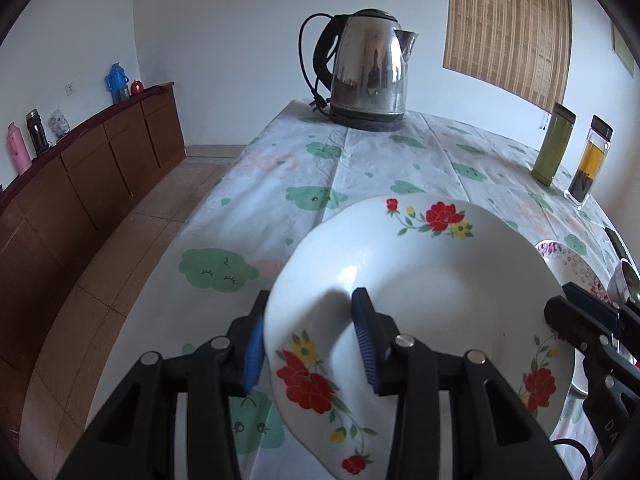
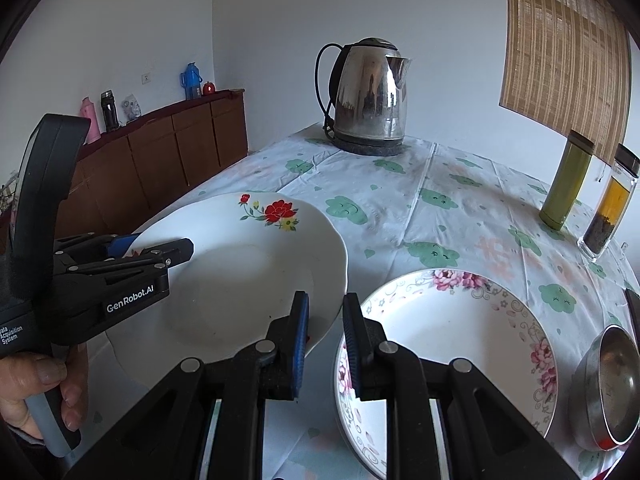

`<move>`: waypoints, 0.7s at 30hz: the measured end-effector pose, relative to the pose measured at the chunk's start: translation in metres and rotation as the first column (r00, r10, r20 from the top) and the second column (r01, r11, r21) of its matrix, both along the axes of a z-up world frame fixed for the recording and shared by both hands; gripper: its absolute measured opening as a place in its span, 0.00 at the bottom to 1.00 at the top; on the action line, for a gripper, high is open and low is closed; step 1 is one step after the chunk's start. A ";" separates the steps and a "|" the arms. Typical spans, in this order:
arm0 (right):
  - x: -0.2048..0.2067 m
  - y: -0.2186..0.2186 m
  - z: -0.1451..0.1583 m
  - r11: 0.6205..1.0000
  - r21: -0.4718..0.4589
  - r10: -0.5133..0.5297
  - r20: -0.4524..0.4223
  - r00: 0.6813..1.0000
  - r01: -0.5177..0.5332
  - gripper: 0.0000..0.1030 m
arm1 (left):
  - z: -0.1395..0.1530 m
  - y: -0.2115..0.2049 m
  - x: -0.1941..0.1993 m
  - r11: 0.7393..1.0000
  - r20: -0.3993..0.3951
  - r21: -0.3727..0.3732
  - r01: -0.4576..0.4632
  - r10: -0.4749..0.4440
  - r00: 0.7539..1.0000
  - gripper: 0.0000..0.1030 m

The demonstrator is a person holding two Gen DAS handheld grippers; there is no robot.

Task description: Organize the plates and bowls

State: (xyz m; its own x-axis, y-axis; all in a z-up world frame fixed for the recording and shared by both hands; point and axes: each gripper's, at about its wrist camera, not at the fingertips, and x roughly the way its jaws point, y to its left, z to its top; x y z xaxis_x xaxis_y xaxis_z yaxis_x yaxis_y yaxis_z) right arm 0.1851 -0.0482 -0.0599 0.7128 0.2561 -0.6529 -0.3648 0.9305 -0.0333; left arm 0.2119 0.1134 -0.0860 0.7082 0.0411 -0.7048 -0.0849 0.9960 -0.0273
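Left wrist view: the red-flowered plate is tilted above the table, its near rim clamped between the pads of the left hand-held gripper. From the right wrist view, the right hand-held gripper has its jaws nearly closed with nothing between them, hovering between that plate and a pink-flowered plate lying flat on the cloth. A metal bowl sits beside it, seemingly touching. Farther back stand a kettle, a green flask and a tea bottle.
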 end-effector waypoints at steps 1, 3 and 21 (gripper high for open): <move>-0.001 -0.001 0.001 1.000 -0.001 -0.002 0.004 1.000 0.002 0.18 | 0.001 -0.001 0.000 1.000 0.003 -0.002 0.004 -0.004 1.000 0.38; -0.003 -0.003 0.002 1.000 -0.001 -0.005 0.013 1.000 0.005 0.18 | 0.002 -0.003 -0.001 1.000 0.011 -0.004 0.012 -0.011 1.000 0.38; -0.013 -0.021 0.010 0.999 0.017 -0.035 0.034 0.999 0.034 0.18 | 0.010 -0.020 -0.010 0.998 0.057 0.009 0.057 -0.057 0.997 0.38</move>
